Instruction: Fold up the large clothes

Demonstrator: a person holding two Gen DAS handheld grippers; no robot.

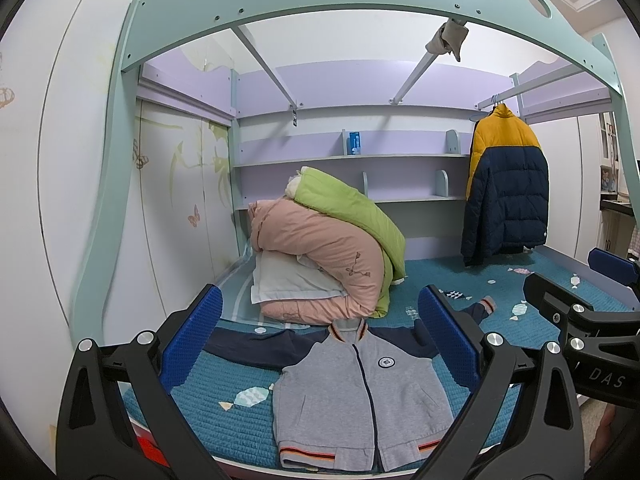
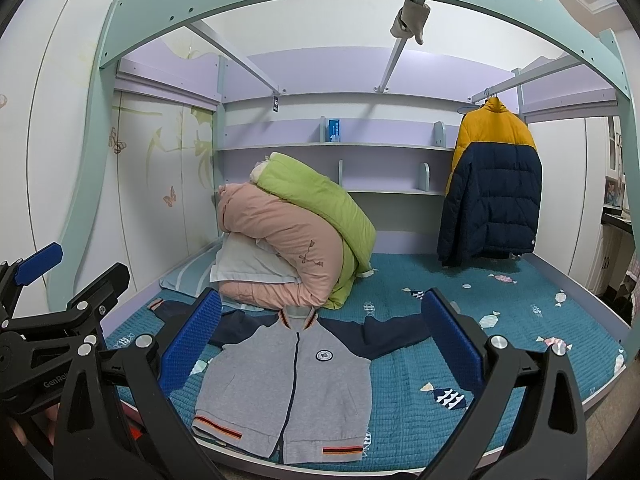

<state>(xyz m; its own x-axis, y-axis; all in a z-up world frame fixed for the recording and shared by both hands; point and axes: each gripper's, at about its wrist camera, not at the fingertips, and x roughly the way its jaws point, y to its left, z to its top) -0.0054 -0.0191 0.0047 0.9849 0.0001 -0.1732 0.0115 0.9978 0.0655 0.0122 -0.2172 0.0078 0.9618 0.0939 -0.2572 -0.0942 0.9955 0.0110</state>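
A grey zip jacket (image 1: 352,396) with navy sleeves lies flat, front up and sleeves spread, near the front edge of the teal bed cover (image 1: 224,420). It also shows in the right wrist view (image 2: 296,388). My left gripper (image 1: 320,336) is open and empty, held above the jacket's collar end. My right gripper (image 2: 320,336) is open and empty, above the jacket's right sleeve. Each gripper shows at the edge of the other's view.
A stack of folded pink and green quilts (image 1: 332,248) on a pillow sits behind the jacket. A yellow and navy puffer coat (image 1: 504,184) hangs at the back right. Shelves (image 1: 352,156) line the back wall; the bed frame (image 1: 320,0) arches overhead.
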